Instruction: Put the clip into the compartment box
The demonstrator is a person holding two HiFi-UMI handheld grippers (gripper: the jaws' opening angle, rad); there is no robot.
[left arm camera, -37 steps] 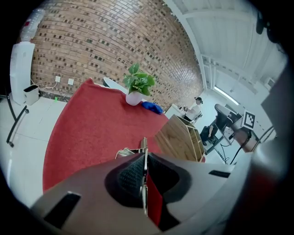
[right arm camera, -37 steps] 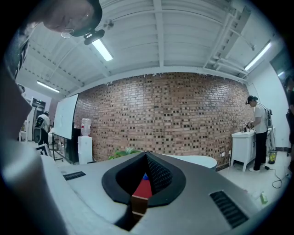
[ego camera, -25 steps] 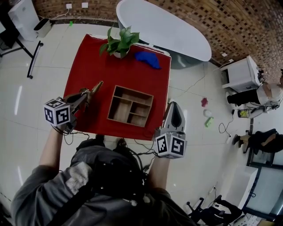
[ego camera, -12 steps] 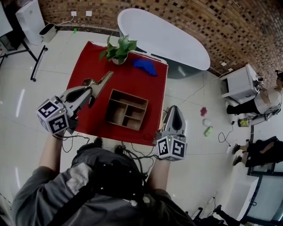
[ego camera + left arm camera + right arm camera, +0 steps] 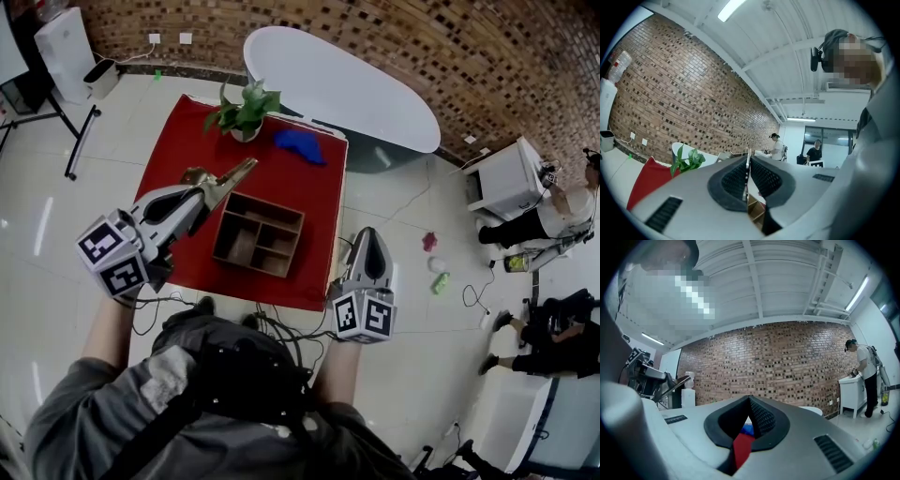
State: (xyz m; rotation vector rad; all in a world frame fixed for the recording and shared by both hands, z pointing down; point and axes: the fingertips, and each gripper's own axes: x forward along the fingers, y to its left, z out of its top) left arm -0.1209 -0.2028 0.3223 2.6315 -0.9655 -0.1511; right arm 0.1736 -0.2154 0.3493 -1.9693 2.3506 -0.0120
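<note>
My left gripper (image 5: 204, 192) is clamped tight on the metal clip (image 5: 228, 176). The clip's long axis runs straight out past the jaws and it hangs in the air just left of the wooden compartment box (image 5: 258, 234), whose compartments look empty. The right gripper (image 5: 367, 239), closed on nothing, waits by the box's right side.

A: Your cloth (image 5: 178, 141) is plain red, and the compartment box (image 5: 258, 234) is brown wood, a bit darker inside.
B: Your clip (image 5: 230, 175) looks dull brassy gold.
A: Your left gripper (image 5: 202, 192) and right gripper (image 5: 367, 240) are pale grey with black pads, each marked in black-and-white squares.
B: Past them you've a green plant (image 5: 242, 108), a blue thing (image 5: 300, 143), and a brick wall (image 5: 469, 56) speckled brown and dark.
</note>
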